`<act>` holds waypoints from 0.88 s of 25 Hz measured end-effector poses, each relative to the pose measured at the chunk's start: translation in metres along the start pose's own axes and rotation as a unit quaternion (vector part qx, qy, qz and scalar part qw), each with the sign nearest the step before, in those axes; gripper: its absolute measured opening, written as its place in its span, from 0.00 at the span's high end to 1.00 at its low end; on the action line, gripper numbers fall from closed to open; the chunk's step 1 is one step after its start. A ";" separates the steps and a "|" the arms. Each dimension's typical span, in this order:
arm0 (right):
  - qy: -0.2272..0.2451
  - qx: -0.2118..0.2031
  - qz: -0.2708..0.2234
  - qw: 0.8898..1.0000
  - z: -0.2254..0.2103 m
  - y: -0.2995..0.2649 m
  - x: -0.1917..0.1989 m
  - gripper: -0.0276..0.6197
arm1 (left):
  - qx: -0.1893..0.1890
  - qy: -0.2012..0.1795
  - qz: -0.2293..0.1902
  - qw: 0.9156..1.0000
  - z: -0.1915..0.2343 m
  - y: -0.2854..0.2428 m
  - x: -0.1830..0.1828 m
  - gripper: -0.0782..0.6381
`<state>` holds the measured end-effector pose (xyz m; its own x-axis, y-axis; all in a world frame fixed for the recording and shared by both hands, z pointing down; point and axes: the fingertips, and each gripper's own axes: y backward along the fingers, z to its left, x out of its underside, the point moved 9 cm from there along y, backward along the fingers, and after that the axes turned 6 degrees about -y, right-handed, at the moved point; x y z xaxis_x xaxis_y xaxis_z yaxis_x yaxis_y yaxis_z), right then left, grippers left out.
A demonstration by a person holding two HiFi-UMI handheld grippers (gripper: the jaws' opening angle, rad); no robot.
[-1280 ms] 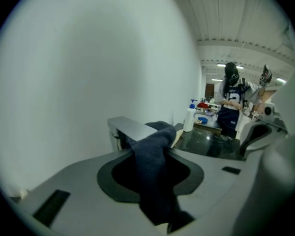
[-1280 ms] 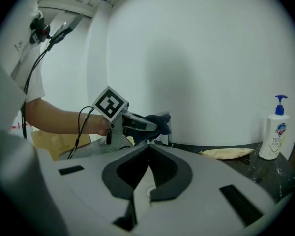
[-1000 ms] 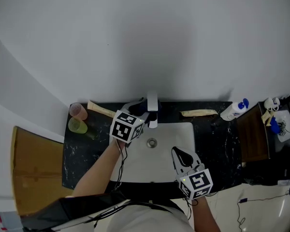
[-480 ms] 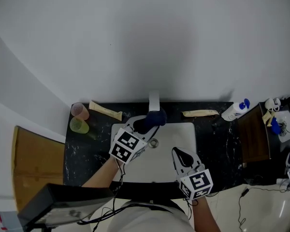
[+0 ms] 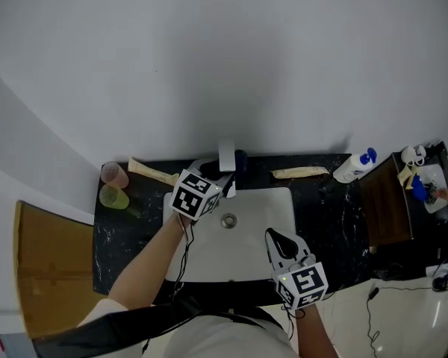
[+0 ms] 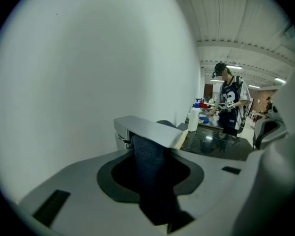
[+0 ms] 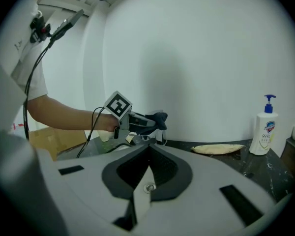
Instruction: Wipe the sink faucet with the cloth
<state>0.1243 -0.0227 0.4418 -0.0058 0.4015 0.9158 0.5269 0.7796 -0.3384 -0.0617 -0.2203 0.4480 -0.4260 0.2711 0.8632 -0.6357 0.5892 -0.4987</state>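
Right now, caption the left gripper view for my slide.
Left gripper holds the cloth up against the faucet; bottle beyond.

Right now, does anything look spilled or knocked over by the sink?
Nothing stands out. The soap bottle, pink cup and green cup stand upright on the counter, and the left hand-held gripper holds the dark cloth against the faucet.

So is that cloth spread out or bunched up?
Bunched: the cloth is a narrow wad pinched in the left gripper, against the faucet.
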 end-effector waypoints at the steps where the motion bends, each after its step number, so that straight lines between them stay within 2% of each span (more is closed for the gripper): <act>1: -0.001 0.002 -0.001 1.000 -0.001 0.001 0.001 0.95 | -0.009 0.003 -0.001 1.000 0.000 0.001 0.000 0.72; 6: -0.001 -0.001 -0.003 1.000 -0.001 0.005 0.002 0.95 | -0.051 0.054 -0.001 0.997 0.010 0.016 0.012 0.72; 10: 0.000 -0.006 -0.003 1.000 0.002 0.005 0.003 0.95 | -0.086 0.051 0.014 0.995 0.024 0.030 0.020 0.72; 11: 0.000 -0.007 -0.004 1.000 0.003 0.006 0.003 0.95 | -0.084 0.052 0.013 0.995 0.026 0.032 0.020 0.72; 13: 0.002 -0.007 -0.005 1.000 0.004 0.007 0.003 0.95 | -0.041 0.040 0.001 0.998 0.018 0.031 0.018 0.72; 15: 0.002 -0.003 -0.004 1.000 0.003 0.010 0.004 0.95 | 0.010 0.000 -0.004 1.000 -0.002 0.026 0.011 0.72; 16: 0.002 -0.001 -0.003 1.000 0.002 0.012 0.004 0.95 | 0.021 -0.025 -0.001 0.999 -0.011 0.022 0.008 0.72; 18: 0.000 0.004 -0.002 1.000 0.000 0.014 0.007 0.95 | 0.029 -0.050 0.006 0.998 -0.020 0.015 0.002 0.72; 20: -0.001 0.006 0.000 1.000 -0.001 0.014 0.008 0.95 | 0.028 -0.050 0.016 0.998 -0.018 0.010 -0.001 0.72; 22: 0.000 0.004 0.001 1.000 0.000 0.013 0.007 0.95 | 0.010 -0.035 0.027 0.999 -0.007 0.008 -0.002 0.72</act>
<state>0.1314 -0.0096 0.4441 -0.0055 0.4037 0.9149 0.5203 0.7824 -0.3422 -0.0618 -0.2109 0.4428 -0.5037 0.2488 0.8273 -0.6223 0.5596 -0.5473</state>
